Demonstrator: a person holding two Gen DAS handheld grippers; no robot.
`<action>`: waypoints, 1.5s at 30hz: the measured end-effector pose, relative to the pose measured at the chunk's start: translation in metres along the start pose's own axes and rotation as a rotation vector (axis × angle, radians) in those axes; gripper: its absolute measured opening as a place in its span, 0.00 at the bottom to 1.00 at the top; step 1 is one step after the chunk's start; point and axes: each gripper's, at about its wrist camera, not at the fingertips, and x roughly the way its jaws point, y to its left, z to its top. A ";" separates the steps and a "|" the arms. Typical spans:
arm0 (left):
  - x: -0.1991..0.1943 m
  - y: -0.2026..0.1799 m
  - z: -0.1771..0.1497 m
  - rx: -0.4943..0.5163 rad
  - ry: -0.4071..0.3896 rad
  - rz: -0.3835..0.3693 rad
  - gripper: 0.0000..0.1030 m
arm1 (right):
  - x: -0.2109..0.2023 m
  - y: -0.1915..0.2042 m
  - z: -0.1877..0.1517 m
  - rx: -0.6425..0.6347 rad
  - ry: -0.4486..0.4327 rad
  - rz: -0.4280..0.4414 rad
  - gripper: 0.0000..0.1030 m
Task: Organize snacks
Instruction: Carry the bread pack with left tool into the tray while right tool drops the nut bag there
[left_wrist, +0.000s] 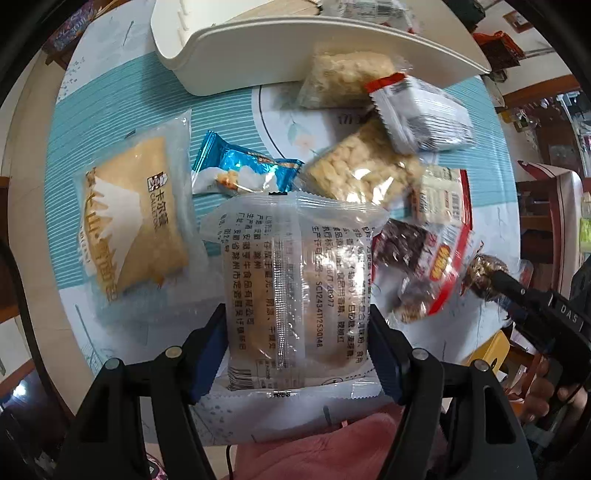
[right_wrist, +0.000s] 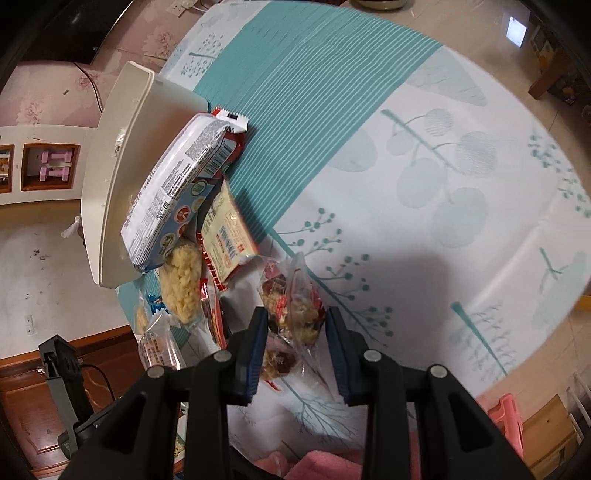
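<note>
Snacks held in both my grippers over the patterned tablecloth (right_wrist: 424, 166).

My left gripper (left_wrist: 297, 339) has its jaws pressed against the sides of a clear cake packet (left_wrist: 295, 280); my right gripper (right_wrist: 293, 332) clamps a crinkled nut-bar wrapper (right_wrist: 291, 306). Beyond lie a Calleton bread pack (left_wrist: 133, 218), a blue candy wrapper (left_wrist: 240, 170), puffed-rice bars (left_wrist: 362, 170), then the white bin (left_wrist: 258, 51).

A home dining room: patterned tablecloth (right_wrist: 424, 155), floral floor tiles (right_wrist: 155, 40), wooden cabinet (left_wrist: 554, 122).
</note>
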 end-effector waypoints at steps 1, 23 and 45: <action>-0.003 -0.001 -0.001 0.002 -0.005 -0.002 0.67 | -0.004 -0.001 0.000 -0.003 -0.006 -0.003 0.31; -0.117 -0.020 -0.006 0.015 -0.248 0.026 0.67 | -0.079 0.035 0.018 -0.241 -0.171 0.054 0.31; -0.150 -0.044 0.069 -0.082 -0.446 0.035 0.67 | -0.074 0.112 0.091 -0.616 -0.236 0.287 0.31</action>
